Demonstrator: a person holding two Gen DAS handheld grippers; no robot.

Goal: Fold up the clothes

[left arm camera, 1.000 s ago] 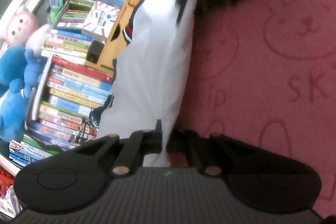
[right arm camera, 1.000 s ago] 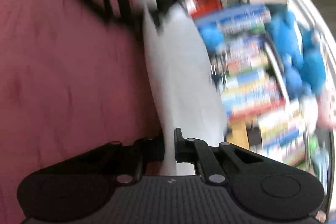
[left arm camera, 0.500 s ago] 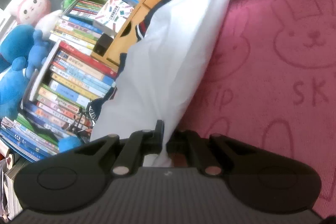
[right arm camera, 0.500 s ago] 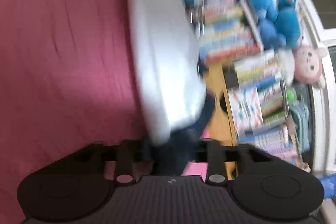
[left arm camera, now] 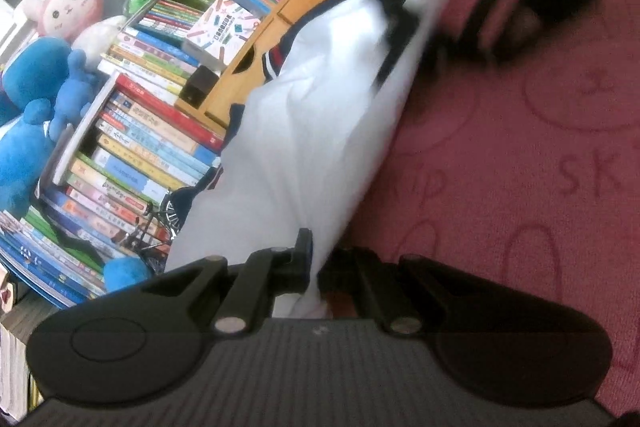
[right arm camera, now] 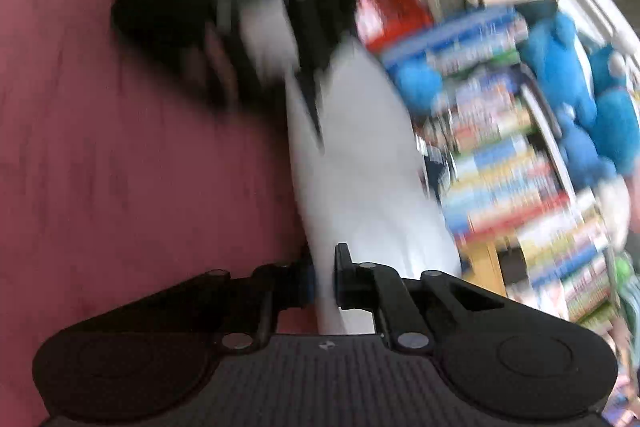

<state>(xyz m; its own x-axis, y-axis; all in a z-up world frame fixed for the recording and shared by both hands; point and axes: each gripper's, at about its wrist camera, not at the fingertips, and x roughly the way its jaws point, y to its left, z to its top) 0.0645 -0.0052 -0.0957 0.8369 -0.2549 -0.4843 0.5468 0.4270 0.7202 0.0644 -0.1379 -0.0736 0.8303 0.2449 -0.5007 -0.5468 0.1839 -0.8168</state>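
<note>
Above the pink blanket [left arm camera: 520, 147], I hold a white garment [left arm camera: 320, 147] stretched in the air, my left hand-held gripper [left arm camera: 316, 267] and right hand-held gripper [right arm camera: 322, 279] each clamped on one end; no finished fold shows.

White garment [right arm camera: 360, 163] in hand-held gripper [right arm camera: 325, 279]
</note>
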